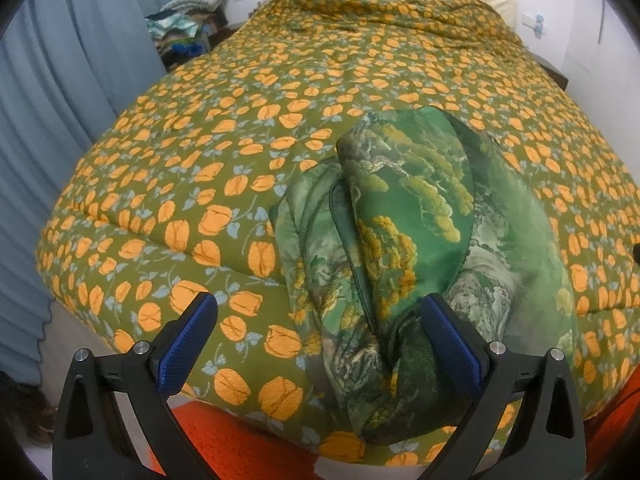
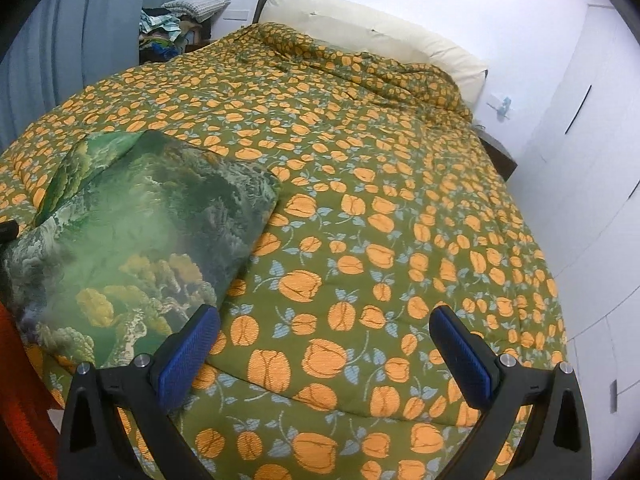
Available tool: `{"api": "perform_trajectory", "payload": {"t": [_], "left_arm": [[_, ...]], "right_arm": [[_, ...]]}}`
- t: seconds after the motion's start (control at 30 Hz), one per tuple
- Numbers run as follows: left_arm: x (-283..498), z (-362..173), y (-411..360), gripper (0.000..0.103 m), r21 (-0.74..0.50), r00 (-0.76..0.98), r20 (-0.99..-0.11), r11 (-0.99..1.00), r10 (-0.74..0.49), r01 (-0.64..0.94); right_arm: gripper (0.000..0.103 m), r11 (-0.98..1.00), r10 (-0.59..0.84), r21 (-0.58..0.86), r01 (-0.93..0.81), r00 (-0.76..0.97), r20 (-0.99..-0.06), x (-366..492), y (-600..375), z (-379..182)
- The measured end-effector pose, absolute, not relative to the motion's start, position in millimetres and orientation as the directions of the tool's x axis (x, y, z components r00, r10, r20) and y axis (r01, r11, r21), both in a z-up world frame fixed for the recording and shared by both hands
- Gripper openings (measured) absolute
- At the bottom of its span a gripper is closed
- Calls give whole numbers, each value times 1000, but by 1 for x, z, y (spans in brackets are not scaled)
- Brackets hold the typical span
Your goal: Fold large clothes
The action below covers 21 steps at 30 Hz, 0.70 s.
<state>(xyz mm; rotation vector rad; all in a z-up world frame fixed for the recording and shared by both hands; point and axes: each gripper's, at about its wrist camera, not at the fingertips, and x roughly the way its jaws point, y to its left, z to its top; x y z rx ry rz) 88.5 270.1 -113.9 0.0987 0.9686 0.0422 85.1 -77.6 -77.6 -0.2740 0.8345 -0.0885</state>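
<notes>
A folded green landscape-print garment (image 1: 404, 248) is being left lying near the foot of the olive, orange-tulip quilt (image 1: 224, 128). The left gripper (image 1: 320, 344) and right gripper (image 2: 324, 352) are being held wide apart, gripping nothing.

The left gripper (image 1: 318, 322) and right gripper (image 2: 325, 334) each had black plastic arms, silver round screws and blue ribbed pads (image 1: 188, 344).
</notes>
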Motion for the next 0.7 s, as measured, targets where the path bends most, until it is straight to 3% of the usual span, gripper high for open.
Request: {"api": "perform_trajectory", "payload": {"t": [0.7], "left_arm": [[91,-113,262,102,41,549,-836,996,-6,73]], "right_arm": [[103,951,-229,-311,9,694,-683,81,-90,-61]]}}
